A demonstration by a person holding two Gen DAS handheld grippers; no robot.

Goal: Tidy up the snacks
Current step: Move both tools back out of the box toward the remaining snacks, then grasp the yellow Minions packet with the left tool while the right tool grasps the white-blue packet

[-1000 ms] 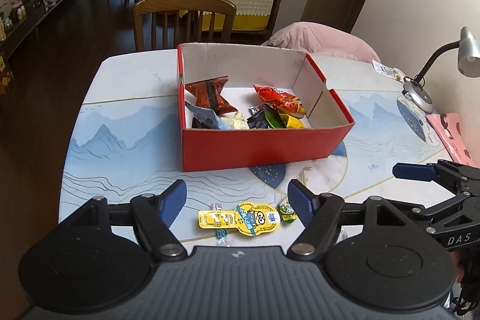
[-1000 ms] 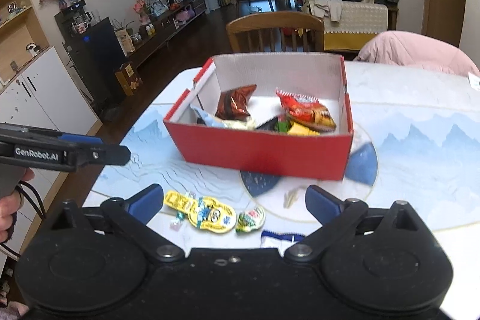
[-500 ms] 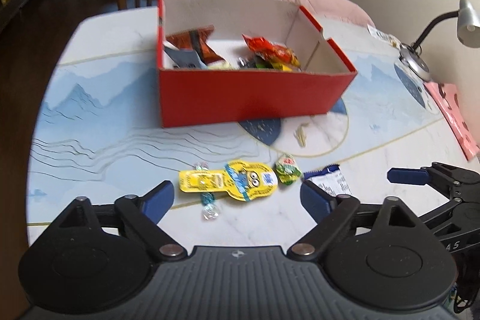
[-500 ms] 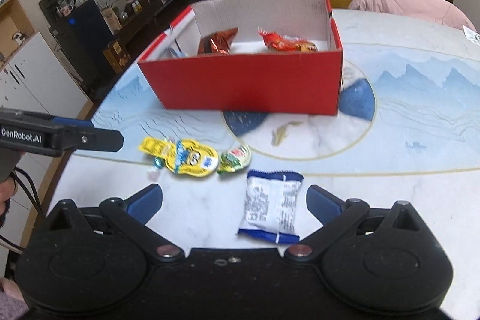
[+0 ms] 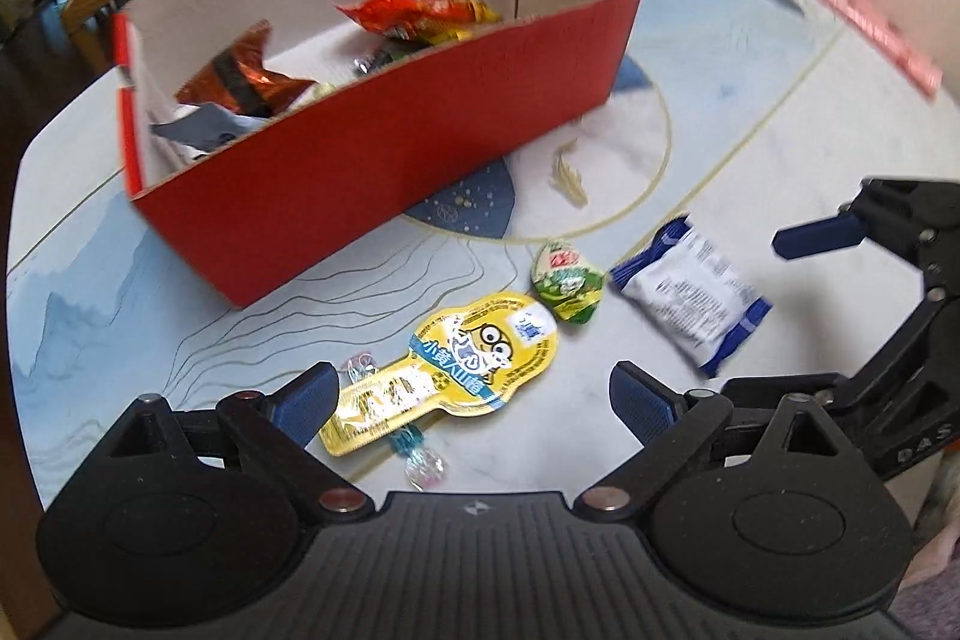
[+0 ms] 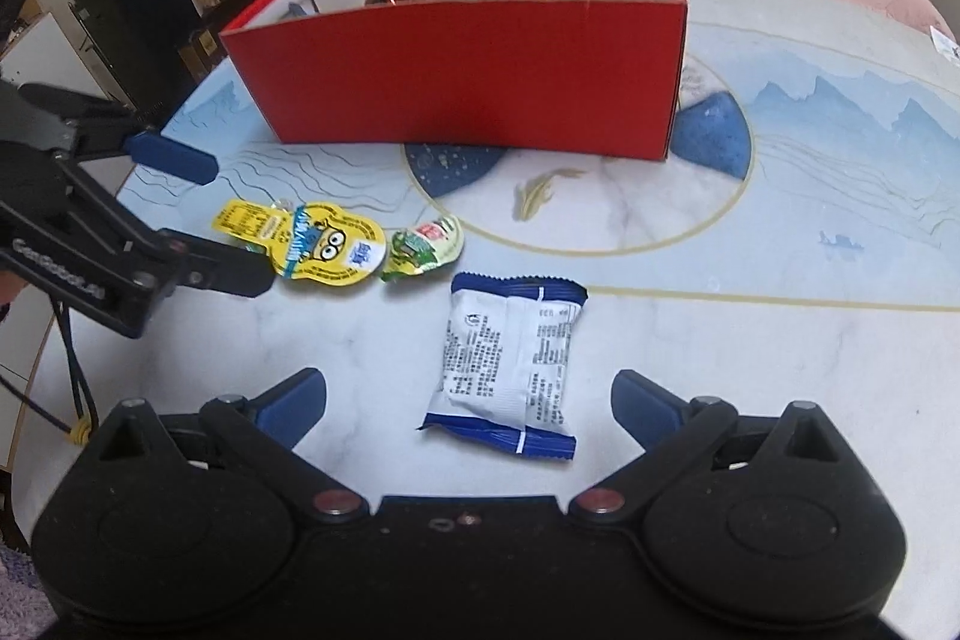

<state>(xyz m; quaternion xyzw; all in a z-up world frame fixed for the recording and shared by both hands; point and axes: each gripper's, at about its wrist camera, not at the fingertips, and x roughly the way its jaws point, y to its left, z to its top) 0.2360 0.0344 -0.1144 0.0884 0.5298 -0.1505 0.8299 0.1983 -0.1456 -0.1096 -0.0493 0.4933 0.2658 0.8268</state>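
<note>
both claws are spread & empty, each lined up w/ a diff loose snack, so two pickups look set up at once. left claw [image 5: 471, 397] straddles the yellow minion packet [image 5: 456, 361], w/ a clear-wrapped candy [image 5: 420, 454] tucked under its near end. right claw [image 6: 468, 400] brackets the white-blue pouch [image 6: 510, 361], lying flat on the surface [image 6: 750, 340]. green-lid jelly cup [image 6: 423, 247] sits just beside the minion packet, unclaimed. red box [image 6: 474, 70] behind already holds several snacks; it's prob the drop spot.
</note>
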